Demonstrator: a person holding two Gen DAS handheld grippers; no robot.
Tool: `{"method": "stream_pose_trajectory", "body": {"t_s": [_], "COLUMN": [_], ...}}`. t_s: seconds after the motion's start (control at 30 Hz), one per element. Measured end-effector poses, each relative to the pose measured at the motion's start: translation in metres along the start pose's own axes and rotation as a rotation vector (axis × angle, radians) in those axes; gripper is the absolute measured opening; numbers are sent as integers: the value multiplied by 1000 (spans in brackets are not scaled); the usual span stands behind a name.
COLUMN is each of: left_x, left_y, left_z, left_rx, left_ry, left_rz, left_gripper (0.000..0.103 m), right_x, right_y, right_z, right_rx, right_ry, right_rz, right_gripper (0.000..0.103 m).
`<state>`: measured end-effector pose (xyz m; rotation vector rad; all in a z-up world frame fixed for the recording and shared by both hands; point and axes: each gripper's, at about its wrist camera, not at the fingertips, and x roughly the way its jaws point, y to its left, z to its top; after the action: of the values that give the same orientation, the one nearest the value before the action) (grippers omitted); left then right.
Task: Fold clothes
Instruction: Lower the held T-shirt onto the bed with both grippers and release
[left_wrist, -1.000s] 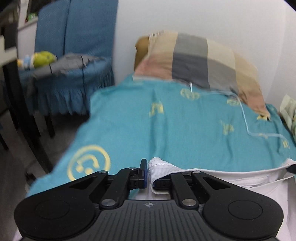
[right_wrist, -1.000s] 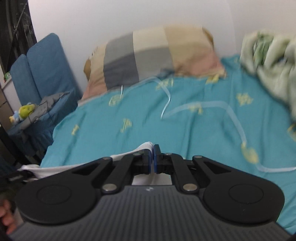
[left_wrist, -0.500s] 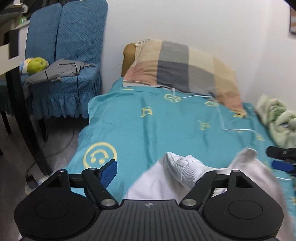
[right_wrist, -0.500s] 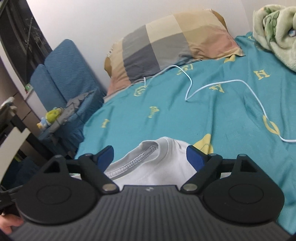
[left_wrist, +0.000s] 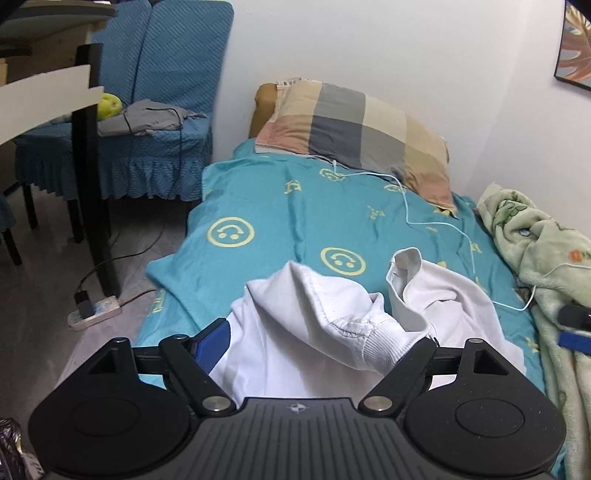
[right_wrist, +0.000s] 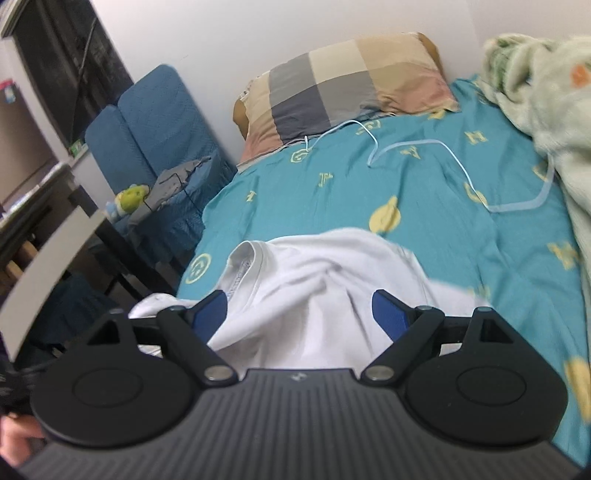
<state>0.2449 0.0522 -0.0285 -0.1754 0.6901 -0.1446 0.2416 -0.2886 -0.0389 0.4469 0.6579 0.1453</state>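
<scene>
Both tongs released; white shirt (left_wrist: 306, 325) rumpled near bed edge, seemingly ungripped; bedspread (left_wrist: 295, 214) beyond bare.

Both grippers were clamped shut on the white shirt (left_wrist: 317, 332) a second ago, each pinching an edge held taut over the teal bedsheet (left_wrist: 280, 206). Now left gripper (left_wrist: 317, 343) and right gripper (right_wrist: 301, 314) stand wide apart, nothing pinched. Shirt has dropped: it lies bunched on the sheet, ribbed cuff and collar flopped loose, folds slack between the blue pads (right_wrist: 388, 314) but not pressed. Both hands have pulled back and up from the bed, so more of the sheet, the floor and the power strip (left_wrist: 94, 312) show. Right gripper's tip now shows at the left view's far right edge.
</scene>
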Motion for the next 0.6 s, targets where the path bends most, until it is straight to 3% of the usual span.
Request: {"method": "stream_pose_trajectory", "body": {"t_s": [0.2, 0.3, 0.43, 0.5, 0.6], "left_x": [4, 6, 6, 4, -3], "left_y": [-7, -10, -7, -2, 5], "left_z": [3, 4, -4, -10, -17], "left_rx": [33, 125, 222, 212, 140], "left_ry": [13, 40, 61, 49, -7], "left_rz": [8, -9, 46, 58, -19], "left_gripper": [81, 86, 95, 98, 100], "right_x": [-28, -29, -7, 0, 2], "right_y": [-4, -12, -9, -9, -11], "right_z": [-35, -53, -55, -52, -45], "right_rx": [108, 177, 141, 152, 173], "right_ry": [66, 104, 147, 143, 136], "right_rz": [-12, -4, -7, 4, 48], "right_gripper": [87, 87, 86, 86, 86]}}
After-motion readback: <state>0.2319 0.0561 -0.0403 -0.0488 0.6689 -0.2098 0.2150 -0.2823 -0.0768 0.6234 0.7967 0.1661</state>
